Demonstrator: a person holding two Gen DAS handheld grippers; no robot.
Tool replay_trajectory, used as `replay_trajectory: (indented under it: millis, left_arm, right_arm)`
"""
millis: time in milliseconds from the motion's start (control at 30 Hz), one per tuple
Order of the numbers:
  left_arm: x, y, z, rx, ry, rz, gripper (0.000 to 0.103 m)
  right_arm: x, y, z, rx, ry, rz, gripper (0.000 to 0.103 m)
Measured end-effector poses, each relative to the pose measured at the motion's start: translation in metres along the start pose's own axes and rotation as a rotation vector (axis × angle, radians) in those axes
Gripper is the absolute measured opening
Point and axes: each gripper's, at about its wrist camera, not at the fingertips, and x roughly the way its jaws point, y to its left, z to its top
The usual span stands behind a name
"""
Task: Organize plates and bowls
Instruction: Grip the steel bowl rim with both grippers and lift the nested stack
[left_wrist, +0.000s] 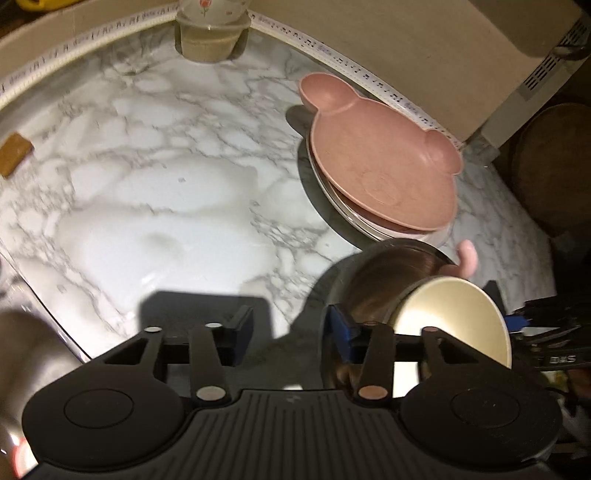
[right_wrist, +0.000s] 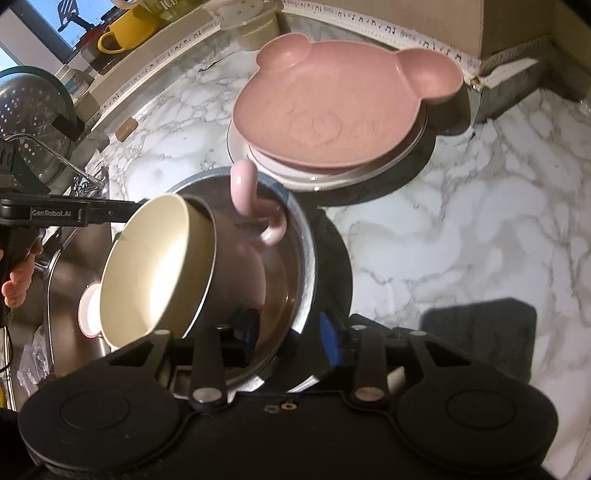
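Listing items, L to R, all placed vs. the bear plate (left_wrist: 380, 155) (pink, topmost of a plate stack at the back-R of the marble counter (left_wrist: 166, 184)).

1. Tan block (left_wrist: 14, 153): far L of the bear plate, on the counter.
2. Colander (right_wrist: 29, 110) and yellow mug (right_wrist: 125, 29): well L of the bear plate, colander by the sink (right_wrist: 70, 266), mug on a back ledge.
3. Beige cup stack (left_wrist: 210, 40): L of and behind the bear plate, at the counter's back edge.
4. Left gripper (left_wrist: 291, 328): in front-L of the bear plate. Jaws stood partly open; R finger sat at the steel bowl's L rim, L finger was over bare marble, well apart. No clamp seen.
5. Steel bowl (left_wrist: 388, 266): just in front of the bear plate, near the stack's lowest plate.
6. Cup (right_wrist: 155, 269): in the steel bowl, tipped on its side, cream inside facing L, pink handle (right_wrist: 243, 192) pointing toward the bear plate.
7. Right gripper (right_wrist: 288, 328): in front of the bear plate. Jaws partly open w/ the bowl's R rim btwn them; pads weren't seen pressing it.
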Motion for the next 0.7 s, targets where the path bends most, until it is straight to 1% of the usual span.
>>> replay_trajectory:
  millis: [33, 100, 200, 300, 433, 533, 700]
  left_arm:
    - [0.001, 0.0, -0.003, -0.006, 0.005, -0.012, 0.038]
    - [0.005, 0.0, -0.007, -0.015, 0.029, -0.026, 0.034]
    - [0.013, 0.001, -0.013, -0.026, 0.056, -0.042, 0.033]
    - [0.018, 0.001, -0.016, -0.033, 0.059, -0.042, 0.029]
    - [0.02, -0.005, -0.017, -0.018, 0.056, -0.05, 0.016]
    - [0.02, -0.01, -0.019, -0.003, 0.043, -0.045, 0.012]
    - [0.017, -0.015, -0.021, -0.003, 0.033, -0.025, 0.011]
  right_arm:
    - [0.001, 0.0, -0.001, 0.004, 0.002, 0.006, 0.03]
    - [0.003, 0.001, -0.003, 0.013, 0.004, 0.006, 0.023]
    - [0.005, -0.001, -0.006, 0.031, 0.002, -0.001, 0.017]
    - [0.006, -0.003, -0.007, 0.046, -0.001, 0.005, 0.016]
    - [0.007, -0.002, -0.008, 0.06, -0.006, -0.005, 0.016]
    - [0.009, -0.001, -0.008, 0.057, -0.007, -0.017, 0.016]
    - [0.009, 0.005, -0.009, 0.049, -0.016, -0.05, 0.015]
